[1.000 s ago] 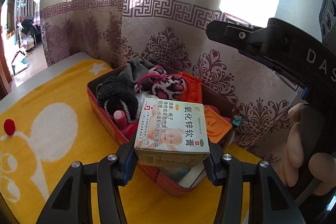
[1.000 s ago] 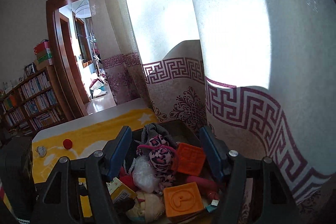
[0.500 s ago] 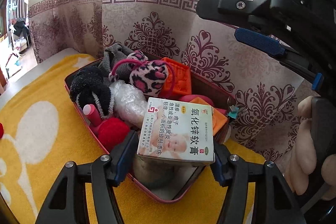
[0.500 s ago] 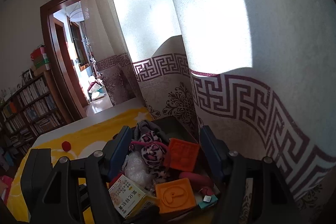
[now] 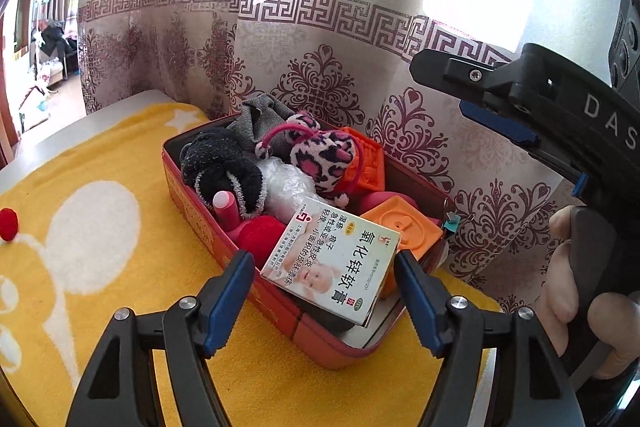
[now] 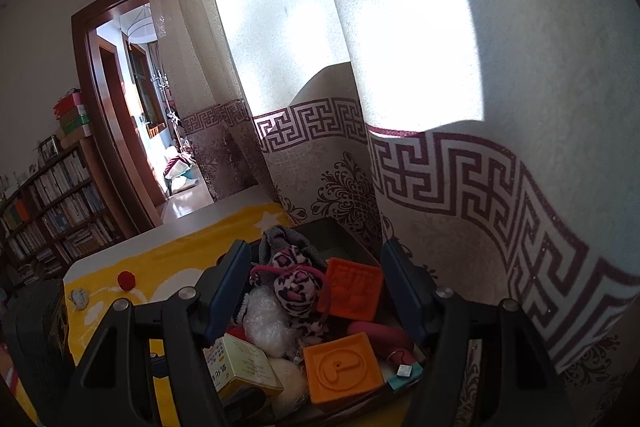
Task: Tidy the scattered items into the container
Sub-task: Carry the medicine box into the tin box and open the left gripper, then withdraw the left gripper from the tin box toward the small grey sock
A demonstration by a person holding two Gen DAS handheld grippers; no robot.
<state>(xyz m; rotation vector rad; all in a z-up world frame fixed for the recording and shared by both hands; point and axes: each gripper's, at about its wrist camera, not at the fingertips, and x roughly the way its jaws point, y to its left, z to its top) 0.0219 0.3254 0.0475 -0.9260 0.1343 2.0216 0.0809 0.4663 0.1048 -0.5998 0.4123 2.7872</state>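
Left wrist: left gripper (image 5: 324, 277) jaws spread, ointment box (image 5: 334, 261) lying tilted in the red container's (image 5: 256, 287) near end, seemingly just clear of both pads; right wrist: right gripper (image 6: 316, 291) jaws spread above the container, holding nothing, red ball (image 6: 126, 280) out on the yellow towel (image 6: 176, 259).

The left gripper (image 5: 324, 287), clamped on the ointment box (image 5: 334, 269) a second ago, now stands with its jaws spread, pads clear of both box edges. The box, level before, now lies tilted in the near end of the red container (image 5: 224, 247), resting against the orange block (image 5: 404, 227) at its 1 o'clock. The right gripper (image 6: 316, 291) has lifted slightly, showing more of the container's contents.
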